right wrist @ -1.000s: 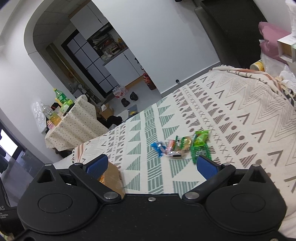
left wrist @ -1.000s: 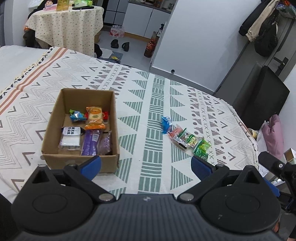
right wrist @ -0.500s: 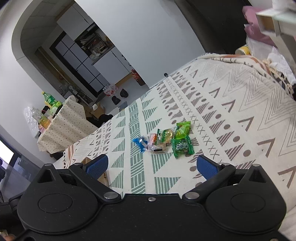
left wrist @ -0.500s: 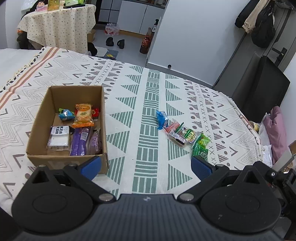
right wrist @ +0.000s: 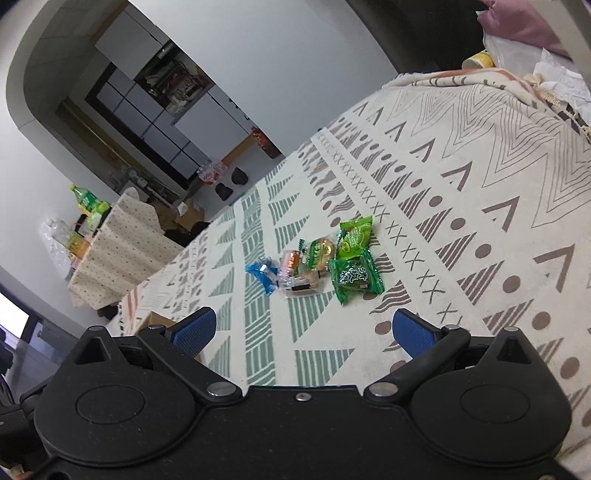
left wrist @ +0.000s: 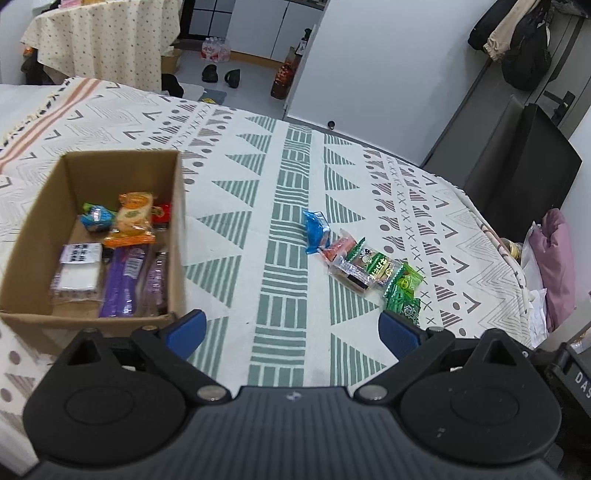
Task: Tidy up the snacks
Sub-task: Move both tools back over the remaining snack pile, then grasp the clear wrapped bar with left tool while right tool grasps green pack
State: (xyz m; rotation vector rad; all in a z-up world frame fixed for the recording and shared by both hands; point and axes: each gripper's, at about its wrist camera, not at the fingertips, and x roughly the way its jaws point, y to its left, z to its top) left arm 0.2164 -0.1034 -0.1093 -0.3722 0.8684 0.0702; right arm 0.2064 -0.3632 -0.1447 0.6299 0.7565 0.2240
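A cardboard box (left wrist: 177,206) stands on the patterned bed cover at the left, holding several snack packets: an orange one (left wrist: 132,218), a blue one (left wrist: 95,217), a white one (left wrist: 78,269) and purple ones (left wrist: 123,280). A loose cluster of snacks lies to the right: a blue packet (left wrist: 315,230), a clear one (left wrist: 349,273) and green ones (left wrist: 402,291). The right wrist view shows the same cluster, with the green packet (right wrist: 355,278) nearest. My left gripper (left wrist: 291,334) is open and empty, just in front of the box corner. My right gripper (right wrist: 301,330) is open and empty, short of the cluster.
The bed cover (left wrist: 258,206) spreads wide between box and cluster. Its right edge drops off near a pink cushion (left wrist: 554,254) and a black panel (left wrist: 524,158). Beyond the far edge are a cloth-covered table (left wrist: 99,33) and shoes (left wrist: 221,74) on the floor.
Both grippers stayed open. The left view drifted so the box sits further left and nearer. The right gripper has moved closer to the snack cluster, which now looks larger.
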